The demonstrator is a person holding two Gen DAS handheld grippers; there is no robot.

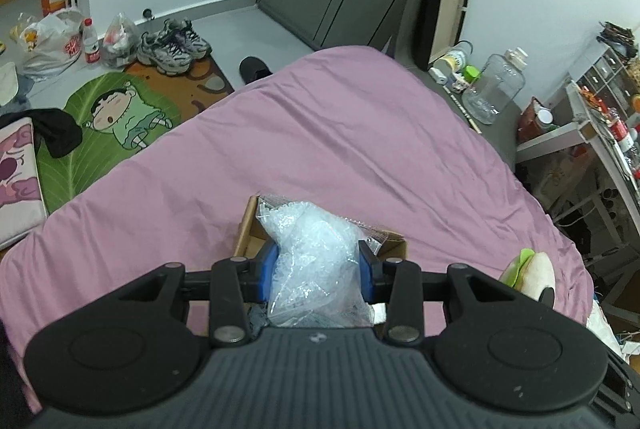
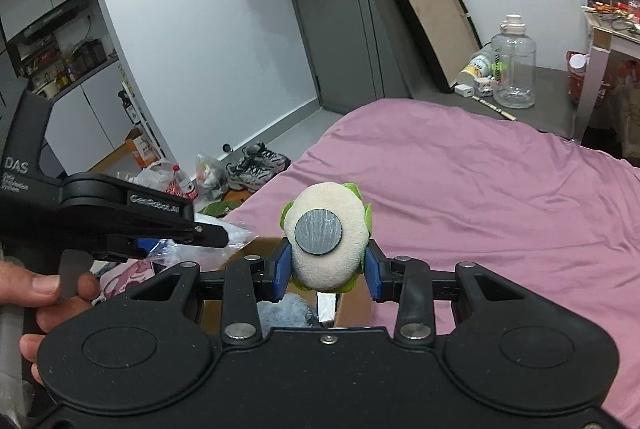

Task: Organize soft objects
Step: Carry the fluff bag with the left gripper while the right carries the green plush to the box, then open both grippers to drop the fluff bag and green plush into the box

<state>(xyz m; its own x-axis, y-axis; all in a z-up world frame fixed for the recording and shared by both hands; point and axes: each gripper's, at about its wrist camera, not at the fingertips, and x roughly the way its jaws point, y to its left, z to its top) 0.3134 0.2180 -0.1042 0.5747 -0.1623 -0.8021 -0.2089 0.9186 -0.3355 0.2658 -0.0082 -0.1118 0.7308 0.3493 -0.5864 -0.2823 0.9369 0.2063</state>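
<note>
Plastic bag (image 1: 316, 261) of clear crinkly filling: gripped by our left tool (image 1: 320, 269) above a cardboard box (image 1: 394, 247) on the pink bed (image 1: 340, 133) | plush toy (image 2: 329, 241), cream with green edging: clamped in our right tool (image 2: 328, 269) over the same box.

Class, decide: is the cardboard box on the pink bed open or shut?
Open. The brown cardboard box shows an upright flap and exposed interior below the left claw, which holds a clear crinkly plastic bag.

The cardboard box (image 1: 394, 249) on the bed (image 1: 320, 133) is mostly hidden behind the plastic bag (image 1: 316, 261); its contents are unclear.
</note>
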